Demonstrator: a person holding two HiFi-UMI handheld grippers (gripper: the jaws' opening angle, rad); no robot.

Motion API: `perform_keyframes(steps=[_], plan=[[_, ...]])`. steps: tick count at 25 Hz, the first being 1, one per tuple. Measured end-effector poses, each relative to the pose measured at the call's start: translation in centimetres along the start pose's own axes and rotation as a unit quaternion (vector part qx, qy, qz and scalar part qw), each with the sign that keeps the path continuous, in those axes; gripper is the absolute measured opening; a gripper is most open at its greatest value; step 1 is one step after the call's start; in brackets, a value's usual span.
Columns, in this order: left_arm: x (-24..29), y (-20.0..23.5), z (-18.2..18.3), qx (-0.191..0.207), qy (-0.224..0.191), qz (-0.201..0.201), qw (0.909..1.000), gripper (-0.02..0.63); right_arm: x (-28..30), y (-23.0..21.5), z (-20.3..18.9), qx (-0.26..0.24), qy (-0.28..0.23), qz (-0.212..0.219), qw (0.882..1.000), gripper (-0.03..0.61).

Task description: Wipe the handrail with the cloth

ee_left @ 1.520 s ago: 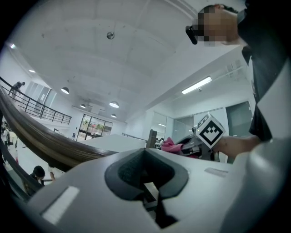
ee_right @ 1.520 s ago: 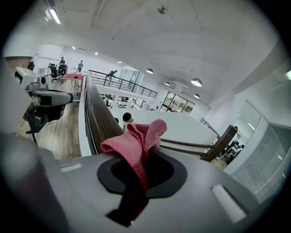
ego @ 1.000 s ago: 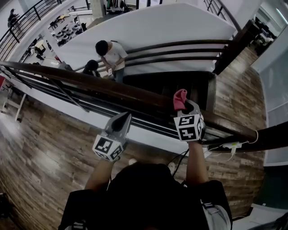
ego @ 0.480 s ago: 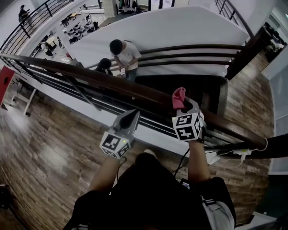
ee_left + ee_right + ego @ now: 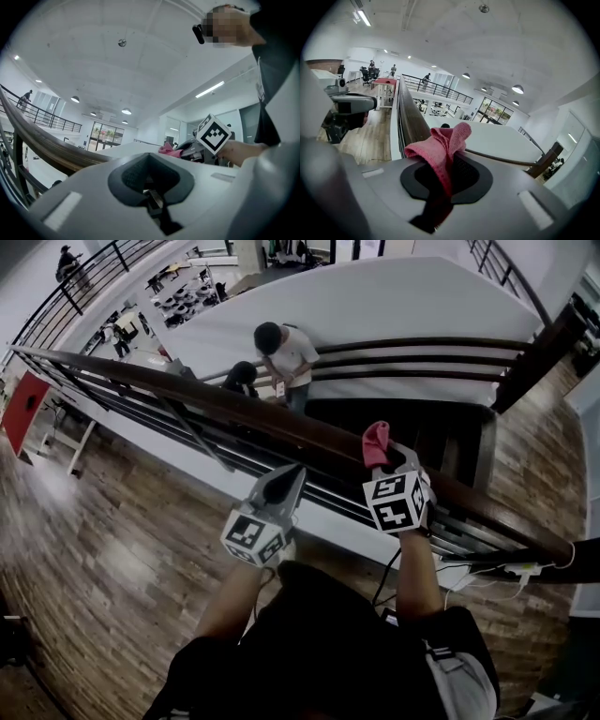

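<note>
Best to press the pink cloth (image 5: 375, 440), pinched fast in the right claw (image 5: 382, 457) and poking up at the dark wooden handrail (image 5: 234, 409), flat on the rail top, then drag in long strokes. Keep the left claw (image 5: 284, 482), jaws together on nothing, clear beside it. Underfoot, a plank floor (image 5: 103, 521); beyond the rail, an open stairwell (image 5: 412, 423) with two people (image 5: 286, 352) below.

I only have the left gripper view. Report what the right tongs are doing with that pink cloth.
Observer: In the right gripper view the right tongs are shut on the cloth, with a fold sticking out ahead of them.
Operator: Give me its place on the handrail.
Observer: From the head view, the cloth lies over the top of the handrail, right of the left tongs; contact I can't confirm.
Operator: Tell me what's beyond.
Observer: Two people on the stairs below.
</note>
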State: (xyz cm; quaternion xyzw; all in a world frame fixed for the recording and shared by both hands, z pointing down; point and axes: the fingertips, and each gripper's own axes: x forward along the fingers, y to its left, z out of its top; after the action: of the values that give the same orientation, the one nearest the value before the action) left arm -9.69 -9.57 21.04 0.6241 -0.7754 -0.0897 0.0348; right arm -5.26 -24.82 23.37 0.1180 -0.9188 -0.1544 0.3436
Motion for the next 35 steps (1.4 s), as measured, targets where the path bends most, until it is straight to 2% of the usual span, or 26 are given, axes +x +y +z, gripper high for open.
perform_keyframes(steps=[9,21,26,35], plan=[[-1.4,5.1,1.7,0.007,-0.001,0.008,0.9999,-0.002,2.1,3.3,3.2,-0.012,-0.004,0.004,1.000,0.048],[-2.5,10.3,3.4,0.006,0.003,0.004,1.0000,-0.002,3.9,6.5,6.7,0.002,0.004,0.022,1.000,0.048],[-2.0,12.2,3.7,0.013,0.004,-0.009,0.9999,-0.002,5.0,7.5,7.9,0.006,0.003,0.040,0.999,0.049],[-2.4,15.4,3.8,0.013,0.005,-0.012,0.9998,-0.002,6.1,9.1,9.7,-0.001,0.006,0.043,0.999,0.049]])
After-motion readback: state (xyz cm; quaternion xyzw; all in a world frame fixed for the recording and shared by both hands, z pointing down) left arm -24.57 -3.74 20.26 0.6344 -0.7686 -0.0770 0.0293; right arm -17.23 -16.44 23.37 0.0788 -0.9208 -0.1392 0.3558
